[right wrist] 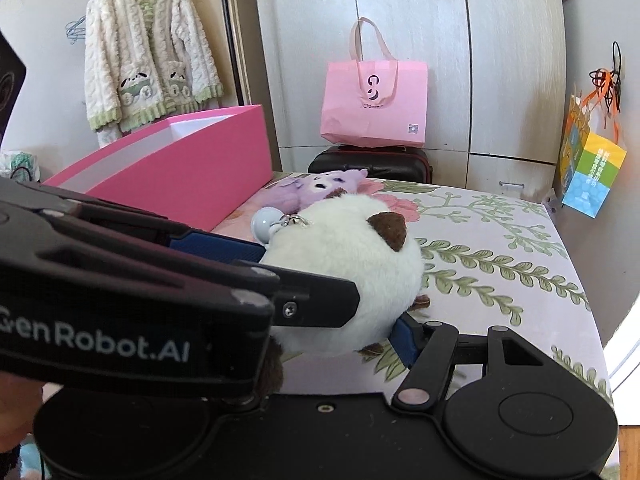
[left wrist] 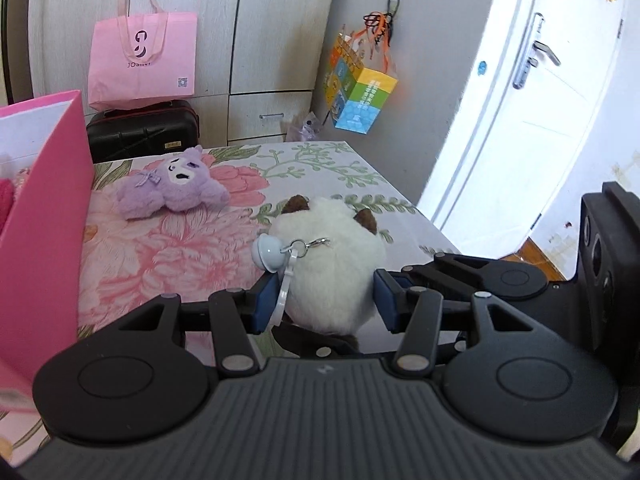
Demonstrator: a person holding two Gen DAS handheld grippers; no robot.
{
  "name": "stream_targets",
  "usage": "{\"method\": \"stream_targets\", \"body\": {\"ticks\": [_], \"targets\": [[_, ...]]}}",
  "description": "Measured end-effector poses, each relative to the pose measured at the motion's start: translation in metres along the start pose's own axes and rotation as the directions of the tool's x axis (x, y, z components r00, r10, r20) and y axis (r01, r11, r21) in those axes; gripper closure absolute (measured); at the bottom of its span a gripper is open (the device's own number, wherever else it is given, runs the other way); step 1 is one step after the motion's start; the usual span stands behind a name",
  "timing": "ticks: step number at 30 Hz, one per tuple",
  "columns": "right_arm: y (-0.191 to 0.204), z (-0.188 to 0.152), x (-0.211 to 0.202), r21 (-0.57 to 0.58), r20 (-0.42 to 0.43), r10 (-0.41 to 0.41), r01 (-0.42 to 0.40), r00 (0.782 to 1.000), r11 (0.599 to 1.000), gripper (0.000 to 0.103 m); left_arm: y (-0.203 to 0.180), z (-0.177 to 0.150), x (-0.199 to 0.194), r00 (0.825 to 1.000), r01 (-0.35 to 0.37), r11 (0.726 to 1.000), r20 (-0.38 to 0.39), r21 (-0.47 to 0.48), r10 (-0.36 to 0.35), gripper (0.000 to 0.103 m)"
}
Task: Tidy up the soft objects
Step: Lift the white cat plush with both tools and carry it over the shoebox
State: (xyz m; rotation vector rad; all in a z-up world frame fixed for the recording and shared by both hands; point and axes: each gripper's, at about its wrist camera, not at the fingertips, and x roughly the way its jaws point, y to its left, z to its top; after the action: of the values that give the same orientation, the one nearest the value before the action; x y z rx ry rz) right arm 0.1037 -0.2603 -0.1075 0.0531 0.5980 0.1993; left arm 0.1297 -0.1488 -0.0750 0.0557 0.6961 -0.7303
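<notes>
A round white plush toy (left wrist: pixel 336 264) with brown ears and a pale blue bell charm (left wrist: pixel 267 254) is lifted a little above the floral bedsheet (left wrist: pixel 180 248). My left gripper (left wrist: pixel 326 302) is shut on it, a blue pad pressing each side. In the right wrist view the white plush toy (right wrist: pixel 360 256) also sits in my right gripper (right wrist: pixel 328 332). The right pad (right wrist: pixel 404 336) is against its underside, and the other finger is hidden behind the left gripper (right wrist: pixel 304 280). A purple plush toy (left wrist: pixel 172 188) lies further back on the sheet, beside an open pink box (left wrist: pixel 40 220).
The pink box (right wrist: pixel 180 172) stands on the bed's left side. Past the bed's far edge, a pink tote bag (right wrist: pixel 374 104) rests on a black suitcase (right wrist: pixel 372 164) before white wardrobes. A colourful bag (left wrist: pixel 360 92) hangs on the wall, and a white door (left wrist: pixel 540 100) is at the right.
</notes>
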Motion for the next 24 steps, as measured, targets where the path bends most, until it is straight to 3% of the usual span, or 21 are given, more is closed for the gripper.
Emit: {"method": "stream_targets", "body": {"ticks": [10, 18, 24], "targets": [[0.032, 0.006, -0.047, -0.015, -0.016, 0.0, 0.0, 1.0, 1.0, 0.034, -0.01, -0.004, -0.06, 0.999, 0.043, 0.998, -0.004, 0.05, -0.043, 0.052], [0.067, 0.031, -0.086, -0.126, 0.015, 0.013, -0.011, 1.0, 0.992, 0.034, 0.001, 0.012, -0.118, 0.997, 0.079, 0.996, 0.015, 0.051, -0.08, 0.052], [0.092, 0.059, -0.099, -0.188, 0.078, 0.065, -0.049, 0.995, 0.981, 0.033, 0.015, 0.026, -0.156, 0.995, 0.02, 0.997, 0.093, 0.068, -0.026, 0.052]]}}
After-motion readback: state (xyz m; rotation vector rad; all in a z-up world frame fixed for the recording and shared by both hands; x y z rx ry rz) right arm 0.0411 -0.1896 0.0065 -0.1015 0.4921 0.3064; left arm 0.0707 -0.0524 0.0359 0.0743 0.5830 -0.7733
